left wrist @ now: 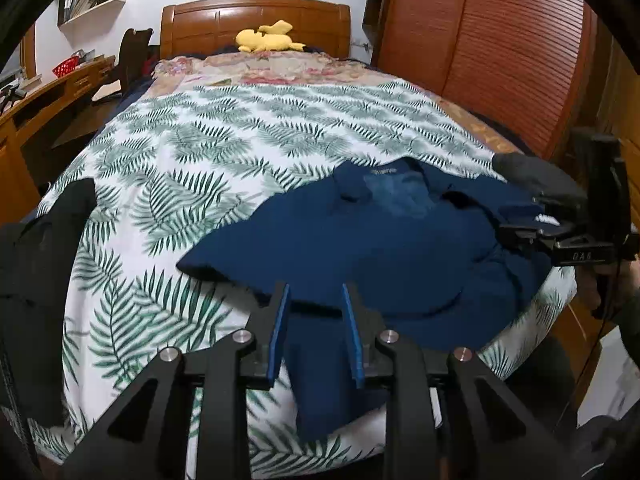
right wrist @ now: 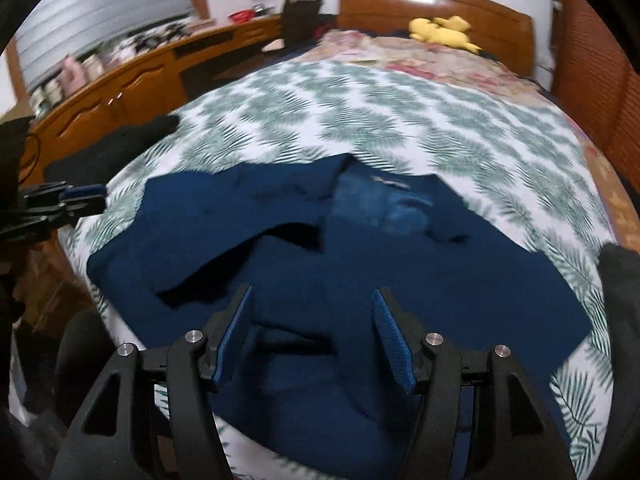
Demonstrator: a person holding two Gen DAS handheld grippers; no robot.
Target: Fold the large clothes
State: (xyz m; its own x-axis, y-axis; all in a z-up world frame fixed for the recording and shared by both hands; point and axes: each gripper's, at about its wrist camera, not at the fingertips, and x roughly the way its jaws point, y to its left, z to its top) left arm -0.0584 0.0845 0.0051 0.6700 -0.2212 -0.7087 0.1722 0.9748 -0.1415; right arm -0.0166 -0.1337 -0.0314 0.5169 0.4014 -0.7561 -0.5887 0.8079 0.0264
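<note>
A navy blue shirt point(left wrist: 360, 248) lies rumpled at the near end of the bed, collar toward the headboard; it also shows in the right wrist view point(right wrist: 360, 264). My left gripper point(left wrist: 314, 292) is open over the shirt's near edge, a strip of blue cloth hanging between and below its fingers. My right gripper point(right wrist: 312, 304) is open above the shirt's lower part, holding nothing. In the left wrist view the right gripper point(left wrist: 536, 228) appears at the shirt's right edge. In the right wrist view the left gripper point(right wrist: 86, 200) appears at the shirt's left edge.
The bed has a white fern-print sheet point(left wrist: 240, 140), a floral quilt point(left wrist: 280, 68) and a yellow plush toy point(left wrist: 268, 38) by the wooden headboard point(left wrist: 256, 20). Black clothing point(left wrist: 40, 280) lies at the bed's left edge. A wooden desk point(right wrist: 120, 84) stands left, a wardrobe point(left wrist: 500, 40) right.
</note>
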